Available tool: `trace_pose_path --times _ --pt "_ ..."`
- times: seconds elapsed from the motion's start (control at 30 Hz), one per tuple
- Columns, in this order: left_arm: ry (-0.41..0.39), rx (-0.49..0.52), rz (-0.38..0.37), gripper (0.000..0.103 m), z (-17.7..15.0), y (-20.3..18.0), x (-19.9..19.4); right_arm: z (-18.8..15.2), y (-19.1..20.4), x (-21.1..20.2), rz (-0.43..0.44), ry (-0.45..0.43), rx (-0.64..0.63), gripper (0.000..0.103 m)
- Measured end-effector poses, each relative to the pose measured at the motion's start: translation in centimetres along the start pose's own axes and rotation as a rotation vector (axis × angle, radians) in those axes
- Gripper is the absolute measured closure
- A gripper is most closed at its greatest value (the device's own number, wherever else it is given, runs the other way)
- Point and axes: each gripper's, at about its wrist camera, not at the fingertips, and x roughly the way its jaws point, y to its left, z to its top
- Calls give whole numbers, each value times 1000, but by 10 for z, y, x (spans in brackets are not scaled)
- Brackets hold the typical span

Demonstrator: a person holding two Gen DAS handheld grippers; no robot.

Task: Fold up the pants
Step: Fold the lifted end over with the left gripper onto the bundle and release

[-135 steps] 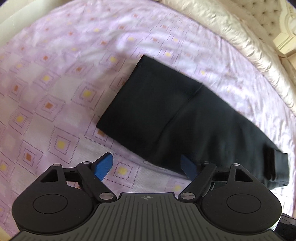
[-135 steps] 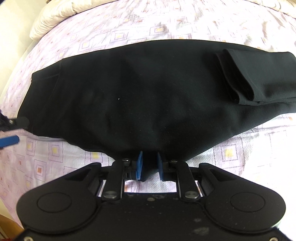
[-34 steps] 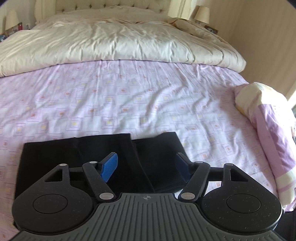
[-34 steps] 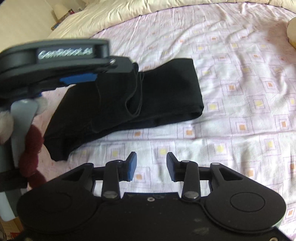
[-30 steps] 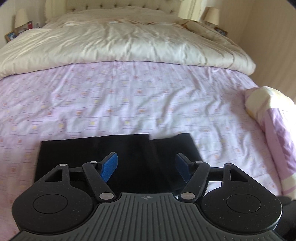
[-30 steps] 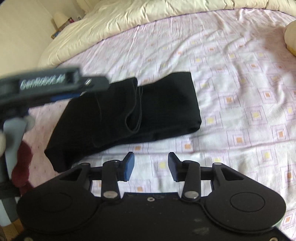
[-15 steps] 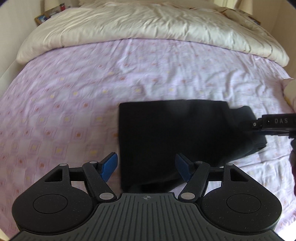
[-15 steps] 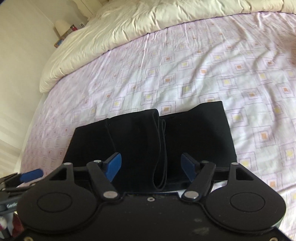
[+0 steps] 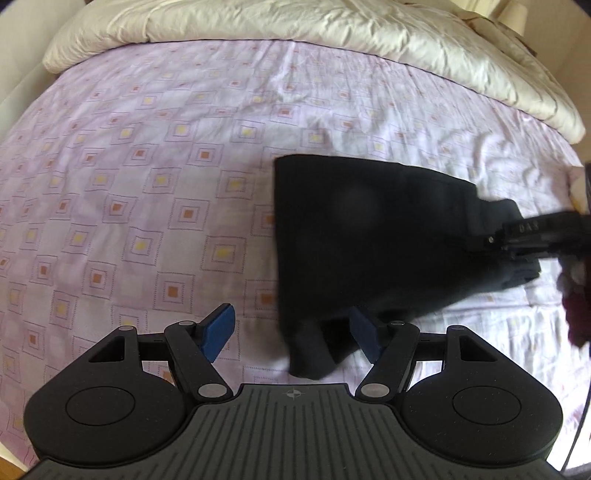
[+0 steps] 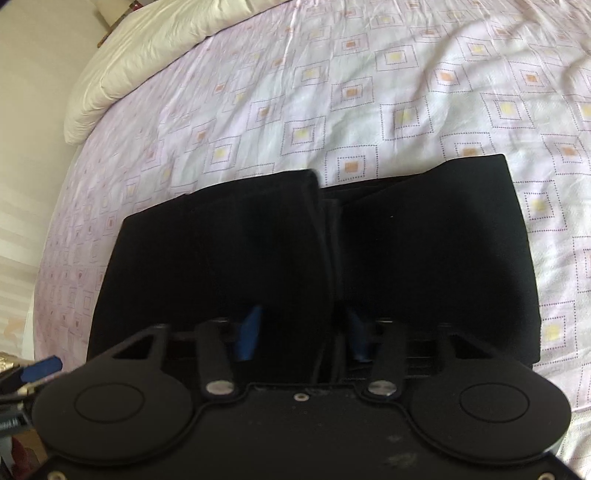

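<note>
The black pants [image 9: 373, 236] lie folded into a short stack on the lilac patterned bed sheet [image 9: 147, 155]. My left gripper [image 9: 291, 332] is open, its blue pads either side of the stack's near left corner. In the right wrist view the pants [image 10: 258, 251] fill the middle, with a fold ridge running down the centre. My right gripper [image 10: 301, 332] is open, low over the near edge, its pads straddling that ridge. The right gripper also shows at the right edge of the left wrist view [image 9: 532, 236], over the stack's far end.
A cream duvet [image 9: 332, 29] is bunched along the head of the bed, also seen in the right wrist view [image 10: 155, 40]. The wall [image 10: 33, 110] and the bed's left edge lie to the left. The sheet stretches left of the pants.
Both grippers have dropped closer to the pants. The left one has shifted left, so the stack's corner now sits between its pads. The right one's pads now straddle the fold ridge.
</note>
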Motion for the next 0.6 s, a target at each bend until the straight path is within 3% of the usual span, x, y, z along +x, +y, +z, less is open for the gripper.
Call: trace_pose_path --times 0.1,0.2,0.3,0.47,0.6 --pt "28 52 -10 36 -11 -7 5 3 11 -14 37 -20 -38 89" --pt "51 108 24 36 -20 -16 15 1 35 -42 27 -77 -165 91" --pt "58 107 48 36 -25 -22 24 0 44 -70 17 -139 -212 91" --pt "14 49 90 36 -21 -26 40 3 29 -90 -83 -173 -219 91" --pt "83 61 113 28 -21 -29 60 6 -1 -90 -159 -162 -167 92"
